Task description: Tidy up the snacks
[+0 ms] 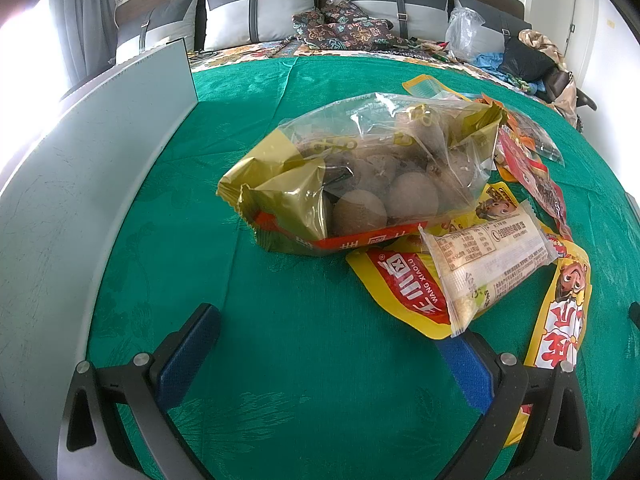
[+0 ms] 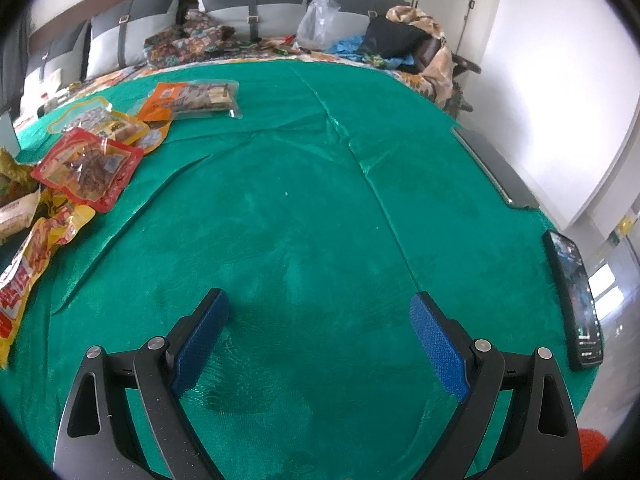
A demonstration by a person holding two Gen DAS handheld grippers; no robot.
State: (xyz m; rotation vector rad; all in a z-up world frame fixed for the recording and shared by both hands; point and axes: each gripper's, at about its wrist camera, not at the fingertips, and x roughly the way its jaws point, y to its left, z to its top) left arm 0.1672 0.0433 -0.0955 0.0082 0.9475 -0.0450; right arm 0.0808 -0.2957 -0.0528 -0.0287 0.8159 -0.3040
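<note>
a clear bag of round snacks (image 1: 372,172) lay on the green tabletop (image 1: 304,360), touching the yellow packets (image 1: 404,288) just beside my left fingers (image 1: 332,344), which gaped empty. my right fingers (image 2: 320,320) were spread over bare cloth, a phone (image 2: 574,296) near.

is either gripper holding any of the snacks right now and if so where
No. The left gripper and right gripper are both open over bare green cloth.

I see bright daylight blowing out the window (image 1: 24,52) at left; both fisheye views bend and darken at the edges.
</note>
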